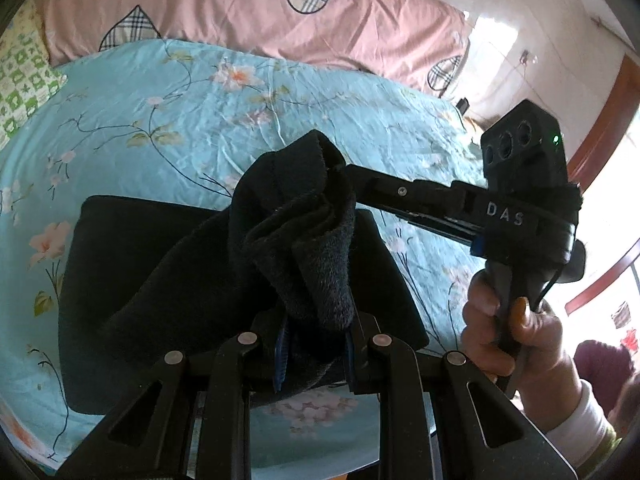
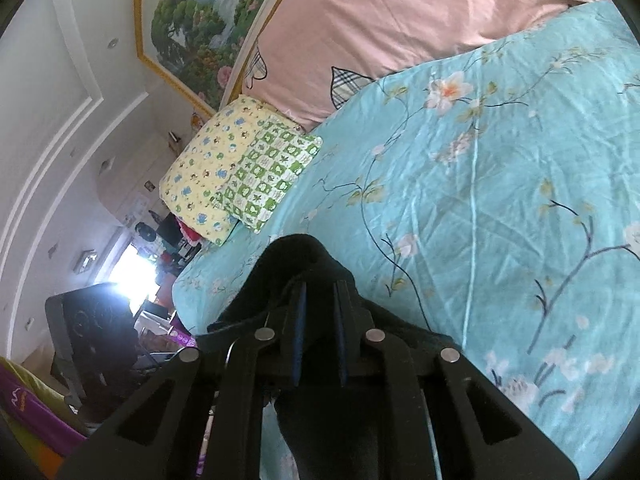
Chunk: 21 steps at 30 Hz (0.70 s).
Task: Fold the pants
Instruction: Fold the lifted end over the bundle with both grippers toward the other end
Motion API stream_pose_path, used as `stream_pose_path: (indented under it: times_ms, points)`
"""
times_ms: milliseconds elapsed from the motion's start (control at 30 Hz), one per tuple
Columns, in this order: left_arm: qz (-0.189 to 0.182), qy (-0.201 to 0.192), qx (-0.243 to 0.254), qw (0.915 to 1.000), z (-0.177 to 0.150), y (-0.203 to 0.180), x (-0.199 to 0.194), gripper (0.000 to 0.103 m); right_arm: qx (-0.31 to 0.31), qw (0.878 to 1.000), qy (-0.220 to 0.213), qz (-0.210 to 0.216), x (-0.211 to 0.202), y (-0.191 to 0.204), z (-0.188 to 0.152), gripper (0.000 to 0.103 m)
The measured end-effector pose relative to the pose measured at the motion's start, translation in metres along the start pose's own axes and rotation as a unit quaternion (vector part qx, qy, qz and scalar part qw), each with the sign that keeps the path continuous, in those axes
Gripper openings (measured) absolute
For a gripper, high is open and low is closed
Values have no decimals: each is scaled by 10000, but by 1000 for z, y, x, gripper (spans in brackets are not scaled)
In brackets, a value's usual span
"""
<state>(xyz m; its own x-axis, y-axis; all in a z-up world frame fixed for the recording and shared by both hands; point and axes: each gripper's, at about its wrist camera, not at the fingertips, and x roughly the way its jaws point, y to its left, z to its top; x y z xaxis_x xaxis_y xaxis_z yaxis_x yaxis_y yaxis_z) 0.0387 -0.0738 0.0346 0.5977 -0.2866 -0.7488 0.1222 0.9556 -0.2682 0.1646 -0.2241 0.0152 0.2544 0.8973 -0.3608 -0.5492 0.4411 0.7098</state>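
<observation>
Above floral bedsheet [image 1: 168, 92], both grippers' fingers [image 1: 282, 350] [image 2: 299, 320] pinch raised black pants [image 1: 308, 248] between them

My left gripper's [image 1: 316, 344] fingertips buried in bunched black fleece pants [image 1: 224, 280]; can't see pads. Right gripper [image 2: 320, 296] tips likewise swallowed by cloth. Gold-framed landscape painting [image 2: 208, 28] cut off at top.

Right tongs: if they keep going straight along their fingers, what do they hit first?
The black pants they are already shut on bunch right ahead of the right tongs. Past that fold, probably the blue floral bedsheet, though depth is unclear.
</observation>
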Motion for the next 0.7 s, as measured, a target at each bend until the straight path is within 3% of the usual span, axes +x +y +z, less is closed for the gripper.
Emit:
stream_pose_path:
  times_ms: [133,267,300,367,400,433,700]
  points:
    - [78,53,174,9998,-5,-6,8,28,145,9997,-107,-136,-9,0,-6,15]
    - [-325,98,91,9994,-10,-3,2,43,192,9986,-212,-443,-18,7,-12,15]
    - [-395,95,84,9991,-11,-3,0,47,201,9980,-217,-551,-20,9,-14,19]
    - [-526,26,120,9985,-13,-3,-9,49,241,9960,-235,-830,-22,14,-17,50]
    - [-540,-4,130,9985,-13,-3,-13,49,239,9949,-253,-950,-22,17,-18,74]
    - [-558,-36,133,9983,-14,-2,-18,51,193,9942,-294,-1021,-23,22,-20,82]
    - [-551,-265,-210,9979,-13,31,-49,57,3,9876,-363,-1526,-20,52,-27,83]
